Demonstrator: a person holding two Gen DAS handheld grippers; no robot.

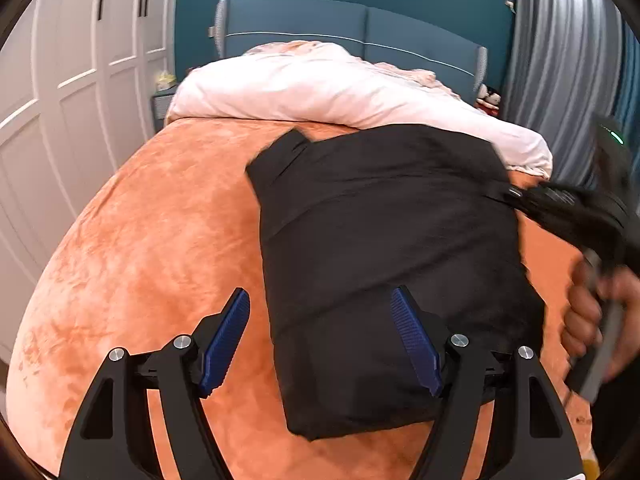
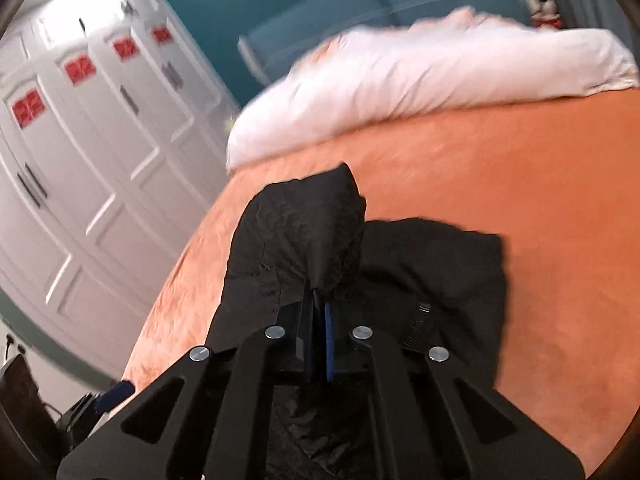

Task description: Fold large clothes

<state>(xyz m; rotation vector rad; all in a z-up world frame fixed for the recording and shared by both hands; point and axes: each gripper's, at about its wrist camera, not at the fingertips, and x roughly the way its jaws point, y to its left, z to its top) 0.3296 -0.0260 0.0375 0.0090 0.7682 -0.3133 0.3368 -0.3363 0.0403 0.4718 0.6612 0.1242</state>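
A large black garment (image 1: 384, 248) lies folded into a rough rectangle on the orange bed cover (image 1: 160, 240). My left gripper (image 1: 320, 340) is open and empty, hovering above the garment's near left edge. My right gripper (image 2: 318, 316) is shut on a bunched fold of the black garment (image 2: 312, 232) and lifts it above the rest of the cloth. In the left wrist view the right gripper (image 1: 560, 200) shows blurred at the garment's far right edge, with the person's hand (image 1: 592, 312) below it.
A white duvet (image 1: 320, 88) is piled across the head of the bed in front of a blue headboard (image 1: 360, 28). White wardrobe doors (image 1: 60, 100) stand to the left. Grey curtains (image 1: 568, 60) hang at the right. The orange cover (image 2: 520, 200) extends right of the garment.
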